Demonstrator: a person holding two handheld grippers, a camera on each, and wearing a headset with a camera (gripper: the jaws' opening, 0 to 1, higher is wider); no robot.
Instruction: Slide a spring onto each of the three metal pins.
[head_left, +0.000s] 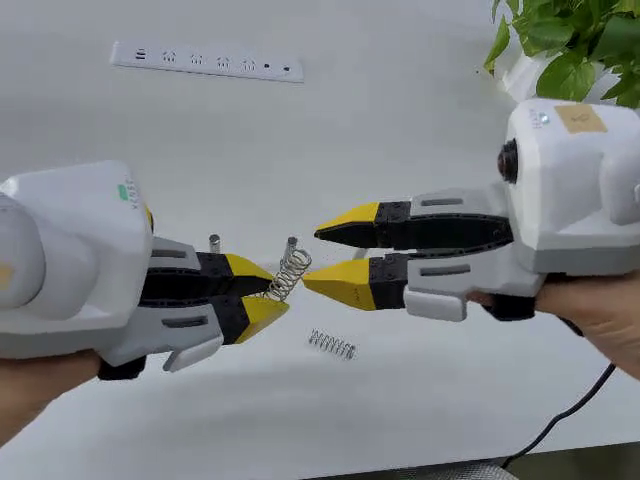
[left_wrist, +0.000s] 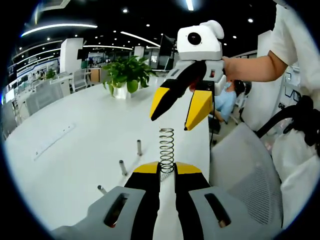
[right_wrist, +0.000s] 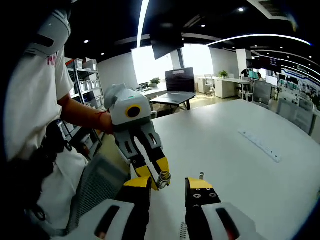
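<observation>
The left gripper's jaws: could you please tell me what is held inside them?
A spring, gripped at its lower end by the left gripper and sticking out ahead of it. Its clamped coils are hidden between the jaws.

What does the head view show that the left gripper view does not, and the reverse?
Head view: a second, loose coiled metal spring lying on the white table. Left gripper view: bright ceiling strip lights and the person's white shirt. Both: the left hand-held gripper shut on a coiled metal spring, the open right hand-held gripper, small upright metal pins, a green potted plant.
</observation>
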